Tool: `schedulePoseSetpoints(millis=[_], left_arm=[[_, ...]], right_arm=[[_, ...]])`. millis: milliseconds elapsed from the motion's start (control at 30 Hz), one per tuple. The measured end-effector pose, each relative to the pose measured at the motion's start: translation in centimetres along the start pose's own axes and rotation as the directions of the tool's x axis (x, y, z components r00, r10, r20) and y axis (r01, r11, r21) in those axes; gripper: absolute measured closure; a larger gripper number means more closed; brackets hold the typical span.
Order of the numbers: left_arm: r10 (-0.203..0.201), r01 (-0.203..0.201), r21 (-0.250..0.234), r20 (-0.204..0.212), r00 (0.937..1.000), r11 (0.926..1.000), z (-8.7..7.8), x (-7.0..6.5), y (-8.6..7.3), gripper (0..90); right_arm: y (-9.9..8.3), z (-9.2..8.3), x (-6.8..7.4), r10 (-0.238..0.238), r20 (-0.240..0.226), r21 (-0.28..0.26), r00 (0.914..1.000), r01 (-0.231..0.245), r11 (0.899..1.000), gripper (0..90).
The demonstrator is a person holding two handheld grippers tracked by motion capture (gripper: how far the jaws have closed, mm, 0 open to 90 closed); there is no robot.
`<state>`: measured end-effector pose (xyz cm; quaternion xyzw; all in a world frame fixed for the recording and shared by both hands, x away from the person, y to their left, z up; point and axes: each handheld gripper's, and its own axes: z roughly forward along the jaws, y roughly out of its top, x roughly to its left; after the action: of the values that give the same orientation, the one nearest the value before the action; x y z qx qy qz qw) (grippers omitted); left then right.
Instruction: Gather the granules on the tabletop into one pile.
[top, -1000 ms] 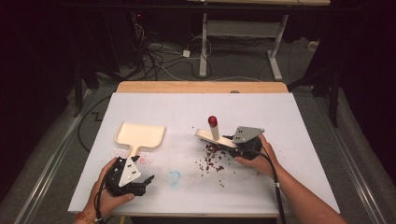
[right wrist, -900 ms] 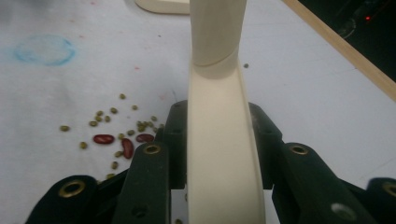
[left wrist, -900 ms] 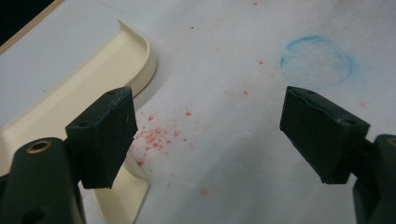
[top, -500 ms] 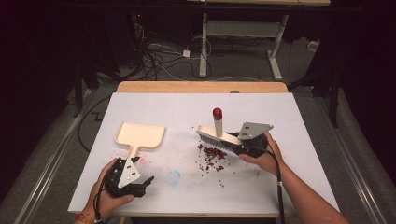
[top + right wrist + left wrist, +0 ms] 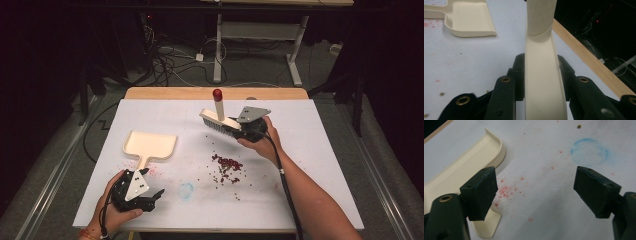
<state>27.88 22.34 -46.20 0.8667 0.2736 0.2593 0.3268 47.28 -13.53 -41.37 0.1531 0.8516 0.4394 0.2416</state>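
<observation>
My right gripper is shut on a cream hand brush with a red-tipped handle, and holds it above the white table beyond a pile of dark red crumbs. In the right gripper view, the brush's back is clamped between the jaws. A cream dustpan lies flat at the left. My left gripper rests open near the front edge, just in front of the dustpan's handle. In the left gripper view, the dustpan sits beside the left jaw and nothing is between the pads.
A faint blue ring and pink specks mark the white tabletop. A wooden strip runs along its far edge. Beyond it are dark floor, cables and a desk frame.
The right gripper has lifted the brush off the crumb pile and carried it toward the far side of the table. The left gripper has stayed still.
</observation>
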Motion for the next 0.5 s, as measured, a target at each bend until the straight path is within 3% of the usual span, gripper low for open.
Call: schedulePoseSetpoints(millis=[133, 233, 433, 467, 500], left_arm=[[-0.002, 0.002, -0.001, 0.005, 1.0, 1.0, 0.0, 0.0, -0.1, 18.3], [0.0, 0.0, 0.008, 0.017, 0.9999, 1.0, 0.2, 0.1, -0.1, 18.3], [0.021, -0.021, 0.023, 0.026, 0.9994, 0.9995, 0.5, -0.2, -0.1, 18.3], [0.02, -0.02, 0.023, 0.027, 0.9994, 0.9995, 0.4, -0.2, -0.1, 18.3], [0.02, -0.021, 0.025, 0.028, 0.9994, 0.9995, 0.4, -0.2, -0.1, 18.3]], right_arm=[[-0.6, 2.8, -0.2, 0.001, 0.0, 0.022, 1.0, -0.001, 1.0, 67.9], [-1.0, 4.0, -0.2, 0.033, -0.038, 0.007, 0.9987, -0.033, 0.999, 67.9], [-1.1, 3.7, 0.4, 0.011, -0.121, 0.018, 0.9926, -0.009, 1.0, 67.8], [-1.5, 3.2, 0.7, -0.022, -0.149, 0.011, 0.9885, 0.024, 1.0, 67.7], [-1.6, 3.0, 0.8, -0.018, -0.165, 0.012, 0.9861, 0.021, 1.0, 67.6]])
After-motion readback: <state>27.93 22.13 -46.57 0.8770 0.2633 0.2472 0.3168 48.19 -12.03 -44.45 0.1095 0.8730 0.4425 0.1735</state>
